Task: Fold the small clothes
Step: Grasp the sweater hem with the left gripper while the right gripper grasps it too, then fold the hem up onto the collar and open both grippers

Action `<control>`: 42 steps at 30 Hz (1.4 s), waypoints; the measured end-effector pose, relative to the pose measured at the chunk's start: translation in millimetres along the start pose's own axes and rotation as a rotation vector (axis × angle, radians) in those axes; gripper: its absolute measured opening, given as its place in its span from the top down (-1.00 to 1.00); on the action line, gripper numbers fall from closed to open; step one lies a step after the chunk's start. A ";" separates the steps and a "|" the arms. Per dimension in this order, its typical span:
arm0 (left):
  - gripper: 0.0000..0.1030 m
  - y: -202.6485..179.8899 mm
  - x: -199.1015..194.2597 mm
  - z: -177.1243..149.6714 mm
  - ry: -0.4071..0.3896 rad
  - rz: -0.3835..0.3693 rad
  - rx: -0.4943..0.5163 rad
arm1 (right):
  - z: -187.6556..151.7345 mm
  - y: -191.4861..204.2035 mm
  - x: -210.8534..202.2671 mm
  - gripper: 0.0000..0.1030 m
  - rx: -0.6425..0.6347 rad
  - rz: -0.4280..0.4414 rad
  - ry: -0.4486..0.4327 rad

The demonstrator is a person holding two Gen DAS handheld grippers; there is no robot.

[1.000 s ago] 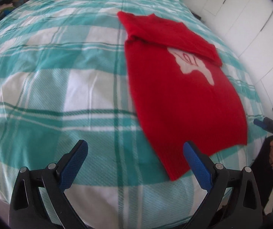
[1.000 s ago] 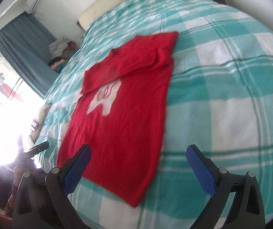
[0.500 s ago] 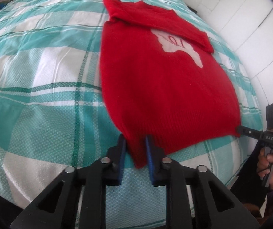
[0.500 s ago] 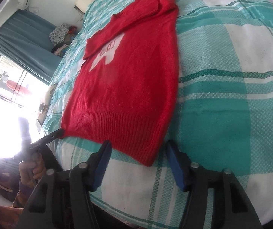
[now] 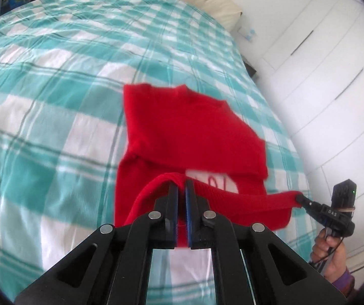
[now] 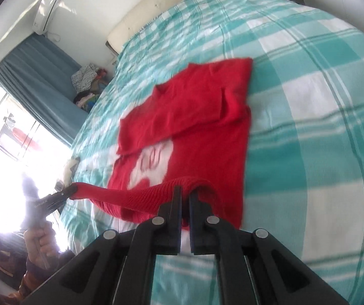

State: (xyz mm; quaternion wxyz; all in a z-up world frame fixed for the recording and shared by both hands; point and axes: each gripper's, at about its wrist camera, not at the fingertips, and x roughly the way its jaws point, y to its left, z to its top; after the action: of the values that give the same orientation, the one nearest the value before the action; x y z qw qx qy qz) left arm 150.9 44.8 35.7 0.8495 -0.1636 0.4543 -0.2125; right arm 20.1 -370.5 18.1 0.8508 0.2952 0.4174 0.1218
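Note:
A small red knit sweater (image 5: 182, 127) with a white motif (image 5: 215, 179) lies on the bed, sleeves folded across the chest. It also shows in the right wrist view (image 6: 199, 117). My left gripper (image 5: 182, 185) is shut on one corner of the ribbed bottom hem. My right gripper (image 6: 185, 190) is shut on the other hem corner and shows in the left wrist view (image 5: 301, 199). The left gripper shows in the right wrist view (image 6: 72, 192). The hem (image 6: 136, 193) is lifted off the bed and stretched between the two grippers.
The bed (image 5: 54, 101) has a teal and white checked cover, with a cream headboard cushion (image 5: 202, 0) at the far end. White wardrobe doors (image 5: 334, 63) stand to the right. A blue curtain (image 6: 37, 68), a bright window and a clothes pile (image 6: 88, 86) lie to the left.
Both grippers went from open near the hem to shut on its two corners. They have lifted the hem and carried it up toward the collar.

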 end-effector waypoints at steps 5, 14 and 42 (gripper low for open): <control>0.95 8.0 74.1 76.5 0.001 0.066 -0.043 | 94.7 -14.5 56.5 0.92 0.067 0.005 -0.066; 0.57 35.4 154.2 126.1 0.012 0.161 -0.160 | 166.3 -68.2 141.4 0.88 0.218 0.045 -0.087; -0.89 -49.9 14.3 -75.3 -0.133 0.389 0.232 | -34.6 12.7 38.4 -0.10 -0.344 -0.229 -0.006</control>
State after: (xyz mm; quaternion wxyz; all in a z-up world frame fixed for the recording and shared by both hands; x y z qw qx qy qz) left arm 84.1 -11.7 9.0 0.9156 0.0122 0.3929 -0.0842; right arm 17.5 -329.1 -15.3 0.8981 0.0966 0.4190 0.0927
